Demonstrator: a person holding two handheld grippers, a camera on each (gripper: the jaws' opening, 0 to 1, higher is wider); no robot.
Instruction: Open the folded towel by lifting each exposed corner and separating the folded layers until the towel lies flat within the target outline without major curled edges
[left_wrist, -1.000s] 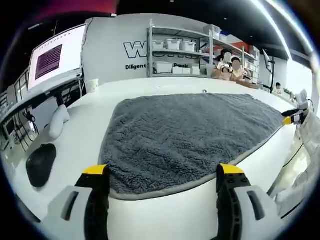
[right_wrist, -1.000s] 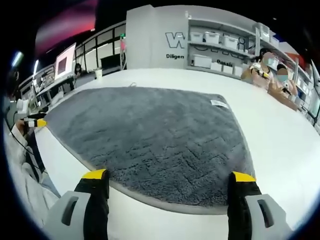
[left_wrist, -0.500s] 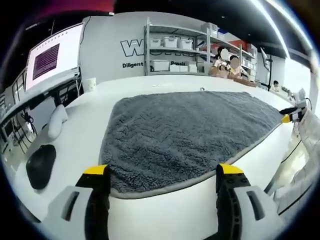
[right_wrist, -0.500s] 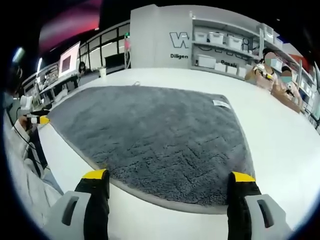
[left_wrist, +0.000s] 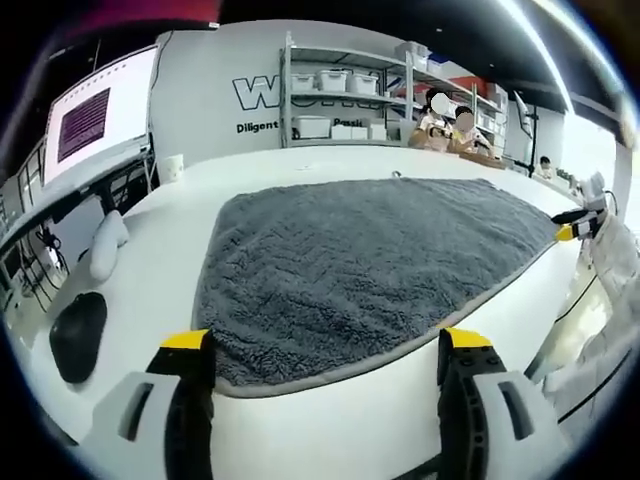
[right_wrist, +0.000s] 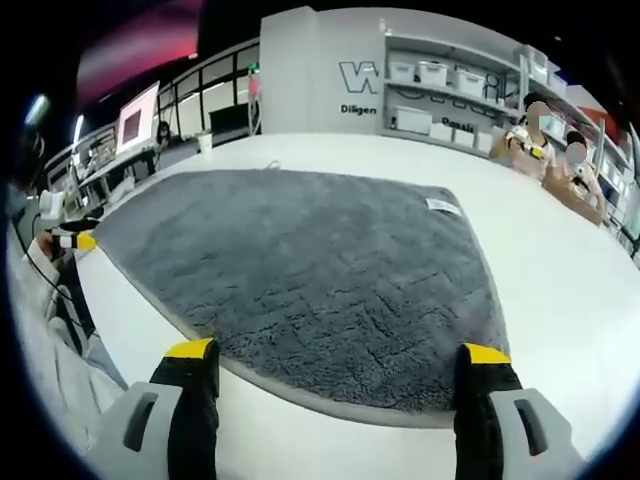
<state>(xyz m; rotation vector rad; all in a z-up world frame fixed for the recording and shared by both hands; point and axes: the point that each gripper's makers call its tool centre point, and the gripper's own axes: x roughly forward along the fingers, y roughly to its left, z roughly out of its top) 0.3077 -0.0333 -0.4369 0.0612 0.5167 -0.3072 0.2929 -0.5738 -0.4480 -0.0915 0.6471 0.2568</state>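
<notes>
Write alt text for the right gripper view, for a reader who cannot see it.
A grey towel lies spread flat on a white table, a small white label near its far edge. The open right gripper hovers at its near edge, holding nothing; shelves of bins stand behind.

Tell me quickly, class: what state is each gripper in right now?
Left gripper: open, holding nothing, at the towel edge.
Right gripper: open, holding nothing, at the towel's near edge.

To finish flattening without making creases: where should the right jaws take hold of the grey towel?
Probably at the near corner of the grey towel, on its pale hemmed edge between the open right gripper jaws. Come in low from the table's near side; the hem lies flat and exposed there.
</notes>
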